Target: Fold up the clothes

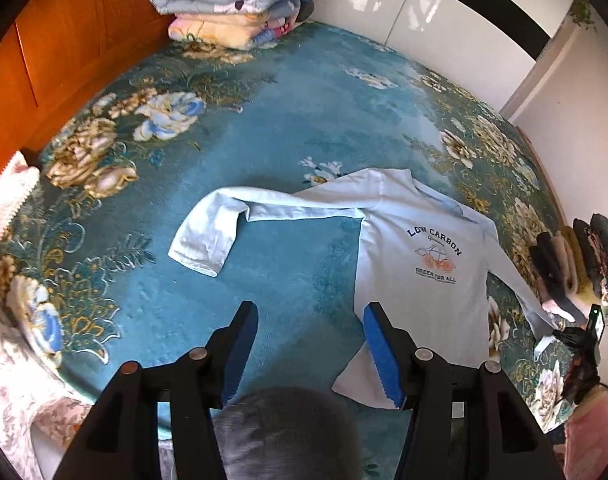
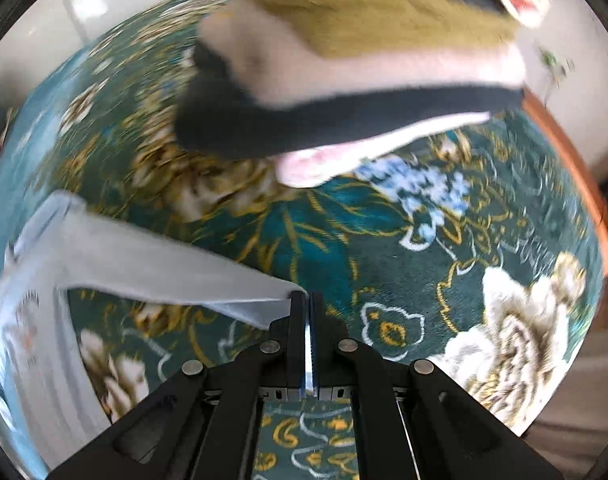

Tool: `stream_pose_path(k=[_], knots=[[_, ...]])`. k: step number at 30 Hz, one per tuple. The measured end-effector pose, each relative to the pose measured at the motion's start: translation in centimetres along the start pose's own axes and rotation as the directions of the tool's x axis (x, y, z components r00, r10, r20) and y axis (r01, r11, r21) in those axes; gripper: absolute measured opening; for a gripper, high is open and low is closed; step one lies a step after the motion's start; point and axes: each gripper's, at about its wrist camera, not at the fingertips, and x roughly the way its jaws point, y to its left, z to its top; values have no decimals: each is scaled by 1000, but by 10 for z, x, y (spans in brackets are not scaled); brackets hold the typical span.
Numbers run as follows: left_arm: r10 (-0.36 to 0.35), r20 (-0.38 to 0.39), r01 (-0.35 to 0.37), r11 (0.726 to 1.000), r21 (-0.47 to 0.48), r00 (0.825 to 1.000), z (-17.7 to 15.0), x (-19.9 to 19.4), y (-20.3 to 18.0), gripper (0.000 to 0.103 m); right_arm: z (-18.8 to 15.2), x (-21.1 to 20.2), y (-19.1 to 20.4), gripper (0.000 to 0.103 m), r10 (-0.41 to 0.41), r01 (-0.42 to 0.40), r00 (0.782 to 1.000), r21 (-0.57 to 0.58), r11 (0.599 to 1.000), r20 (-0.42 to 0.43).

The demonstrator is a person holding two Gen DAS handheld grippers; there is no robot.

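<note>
1. Step in hand: the shirt [image 1: 419, 264] lies face up on the bed [image 1: 288, 128], print showing and collar toward the far side. It looks spread out for folding, with no fold made in the body yet. The right sleeve [image 2: 152, 264] is being drawn out by its cuff, so I judge this to be the straightening stage just before the first fold.

2. Right hand-held gripper [image 2: 307, 300]: the jaws are closed tight with almost no gap, pinching the cuff end of that sleeve. The cloth runs taut from the tips back toward the shirt body at the left of the right wrist view. That view is motion-blurred, so fine detail of the grip is unclear.

3. Left hand-held gripper [image 1: 309, 344]: the jaws stand wide apart and hold nothing. It hovers above the bed near the shirt's lower hem, and its right finger appears over the hem edge; whether it touches is not clear.

4. The left sleeve [image 1: 208, 236] lies bent back on itself, well out from the body.

5. Next move, as I judge it: carry the held sleeve across the chest, and bring the left hand-held gripper to the other sleeve or the hem.

6. A clothes pile [image 2: 343, 60] sits just beyond the right sleeve; keep the sleeve from dragging into it.
</note>
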Motion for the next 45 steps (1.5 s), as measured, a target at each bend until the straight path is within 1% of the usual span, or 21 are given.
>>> stream_pose_path(k=[5, 6, 8, 11, 13, 15, 18, 19, 21, 24, 26, 30, 32, 34, 36, 37, 38, 39, 40, 43, 45], knots=[[-31, -1, 31, 998, 52, 1000, 4, 7, -30, 65, 0, -4, -16, 4, 24, -23, 1000, -16, 1000, 18], [-54, -18, 55, 997, 58, 998, 6, 18, -38, 65, -4, -14, -25, 7, 24, -23, 999, -5, 1000, 33], [-82, -62, 87, 993, 80, 995, 4, 43, -49, 65, -10, -34, -43, 21, 23, -24, 998, 17, 1000, 64], [-92, -134, 109, 987, 119, 987, -5, 85, -63, 65, -20, -66, -69, 21, 22, -28, 994, 45, 999, 111], [-77, -176, 102, 986, 136, 981, -17, 113, -65, 65, -33, -93, -67, 21, 44, -45, 990, 12, 999, 131], [-66, -220, 99, 985, 144, 973, -31, 138, -64, 65, -49, -103, -34, 22, 113, -107, 988, -55, 993, 107], [-83, -283, 127, 982, 141, 956, -55, 163, -64, 65, -74, -115, 18, 25, 216, -206, 975, -149, 967, 53], [-73, -291, 121, 981, 151, 954, -63, 170, -63, 65, -90, -102, 44, 30, 266, -263, 964, -171, 949, -5], [-65, -312, 115, 983, 143, 948, -75, 179, -58, 64, -122, -77, 95, 31, 346, -365, 930, -204, 908, -122], [-62, -342, 107, 988, 115, 938, -90, 192, -48, 63, -162, -33, 129, 31, 295, -349, 927, -245, 905, -230], [-57, -349, 103, 988, 115, 936, -98, 196, -42, 62, -182, -10, 134, 31, 283, -345, 921, -222, 912, -266], [-46, -340, 89, 990, 110, 939, -105, 198, -39, 54, -198, 10, 122, 31, 277, -327, 915, -138, 935, -295], [-48, -335, 88, 991, 104, 941, -107, 195, -41, 46, -202, 8, 124, 31, 283, -333, 914, -139, 933, -289], [-50, -333, 87, 991, 98, 942, -110, 193, -42, 32, -207, 6, 125, 31, 289, -338, 914, -140, 931, -284], [-52, -331, 87, 992, 91, 942, -112, 191, -44, 27, -211, 4, 127, 31, 296, -344, 914, -141, 928, -278], [-53, -330, 86, 992, 88, 942, -114, 190, -44, 20, -213, 4, 128, 30, 299, -346, 914, -142, 927, -275], [-54, -329, 86, 993, 85, 943, -115, 189, -45, 14, -215, 3, 129, 22, 302, -349, 913, -142, 926, -272], [-55, -328, 86, 993, 82, 943, -116, 187, -46, 4, -217, 2, 129, 12, 303, -349, 914, -143, 926, -270], [-56, -327, 86, 993, 78, 943, -118, 186, -47, 4, -218, 1, 129, 4, 296, -341, 917, -143, 929, -268], [2, -300, 33, 993, 113, 954, -122, 171, -47, 4, -220, -6, 125, 3, 289, -334, 924, -159, 929, -251], [32, -303, 9, 991, 132, 952, -127, 158, -45, 4, -222, -17, 124, 3, 278, -324, 933, -196, 926, -231]])
